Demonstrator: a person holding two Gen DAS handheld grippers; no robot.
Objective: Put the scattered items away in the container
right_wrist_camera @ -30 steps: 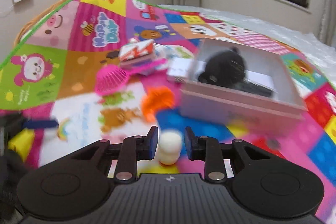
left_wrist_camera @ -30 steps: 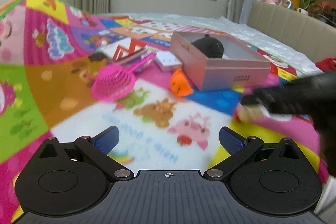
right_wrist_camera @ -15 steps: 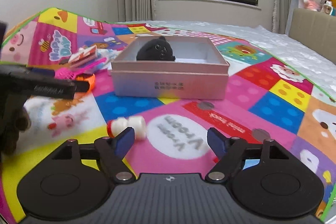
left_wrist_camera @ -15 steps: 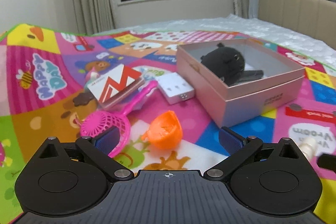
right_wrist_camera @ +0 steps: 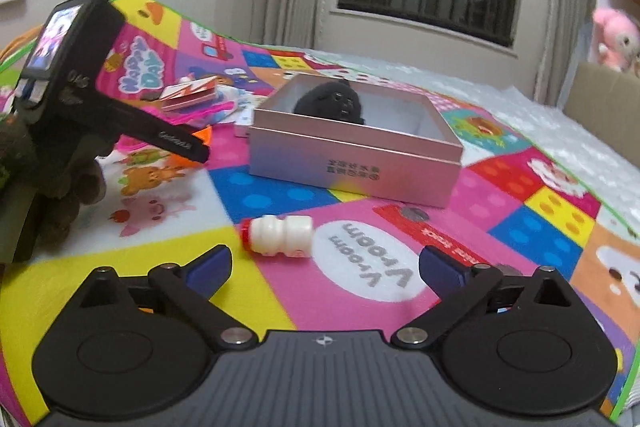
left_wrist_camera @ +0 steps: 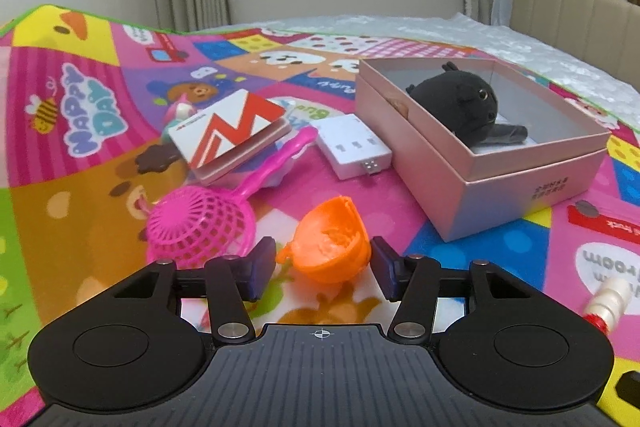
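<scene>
The left gripper (left_wrist_camera: 322,269) is closed on the orange plastic half-shell cup (left_wrist_camera: 330,241), its blue pads against the cup's two sides, low over the colourful cartoon play mat (left_wrist_camera: 80,155) spread on the bed. Just left of the cup lies the pink plastic mesh scoop (left_wrist_camera: 202,225), its handle running up under a white card box with a red zigzag (left_wrist_camera: 230,131). A small white adapter block (left_wrist_camera: 352,147) sits between that box and the open pink cardboard box (left_wrist_camera: 520,183), which already holds a black plush toy (left_wrist_camera: 456,103).

The right gripper (right_wrist_camera: 325,269) has its jaws opening wide, with nothing between the pads. The small white ribbed bottle with a red cap (right_wrist_camera: 280,237) lies on its side on the mat just ahead of them, apart from both pads and in front of the pink box (right_wrist_camera: 352,163). In the right wrist view the left gripper's body and the gloved hand (right_wrist_camera: 52,187) holding it show at the left edge.
</scene>
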